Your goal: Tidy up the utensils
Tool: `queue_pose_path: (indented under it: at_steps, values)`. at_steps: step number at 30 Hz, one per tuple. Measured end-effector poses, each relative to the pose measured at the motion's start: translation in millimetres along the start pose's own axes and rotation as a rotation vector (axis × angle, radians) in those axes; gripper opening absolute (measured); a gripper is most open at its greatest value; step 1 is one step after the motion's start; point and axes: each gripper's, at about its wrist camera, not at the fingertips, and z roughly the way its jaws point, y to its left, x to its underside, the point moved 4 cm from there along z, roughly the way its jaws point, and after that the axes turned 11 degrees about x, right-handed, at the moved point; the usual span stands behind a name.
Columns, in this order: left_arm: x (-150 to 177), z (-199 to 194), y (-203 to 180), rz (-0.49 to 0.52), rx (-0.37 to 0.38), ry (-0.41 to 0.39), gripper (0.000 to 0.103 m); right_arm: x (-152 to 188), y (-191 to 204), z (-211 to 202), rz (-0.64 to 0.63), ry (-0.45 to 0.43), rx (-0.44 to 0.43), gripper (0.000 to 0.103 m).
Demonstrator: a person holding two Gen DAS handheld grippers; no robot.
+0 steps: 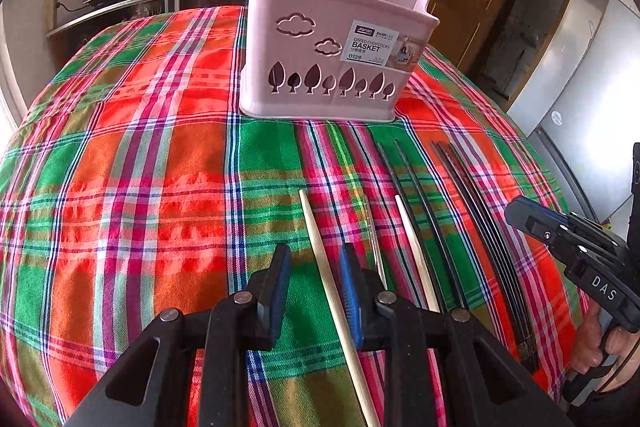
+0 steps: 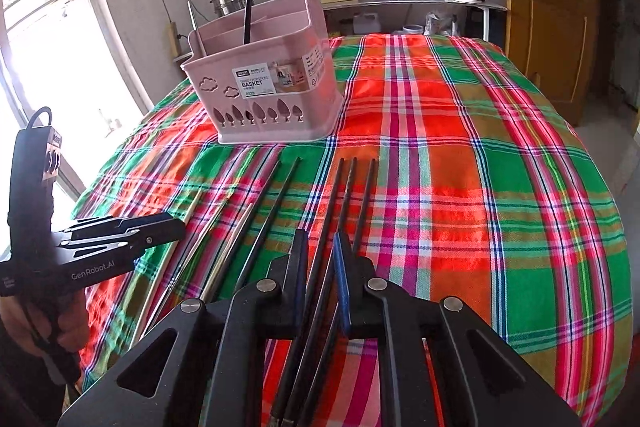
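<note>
- Pink basket (image 1: 332, 39) on plaid cloth (image 1: 132, 155); label reads "DIVIDED CHOPSTICKS BASKET".
- In front of basket: wooden chopstick (image 1: 320, 259) between left gripper's (image 1: 316, 291) parted jaws, untouched.
- Right gripper (image 2: 320, 271) jaws straddle black chopsticks (image 2: 352, 195); grip unclear.
- Grippers marked "GenRobot.AI", "DAS".

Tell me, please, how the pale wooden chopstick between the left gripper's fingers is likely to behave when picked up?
The pale wooden chopstick looks straight and thin, so probably stiff and light. It is long and tapered, so held near one end it may pivot or slip.
</note>
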Motion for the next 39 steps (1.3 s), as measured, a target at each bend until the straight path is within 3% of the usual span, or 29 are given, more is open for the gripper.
queue_pose_path:
  at_steps: [28, 31, 39]
  values:
    - [-23, 20, -7, 0.09, -0.089, 0.053, 0.018, -33, 3, 63, -0.064, 0.132, 0.066, 0.009]
    - [-23, 21, -6, 0.091, -0.108, 0.053, 0.009, -34, 3, 63, -0.07, 0.137, 0.068, 0.008]
    - [-27, 14, 1, 0.026, -0.046, 0.031, 0.006, -37, -1, 50, -0.031, 0.102, 0.035, 0.007]
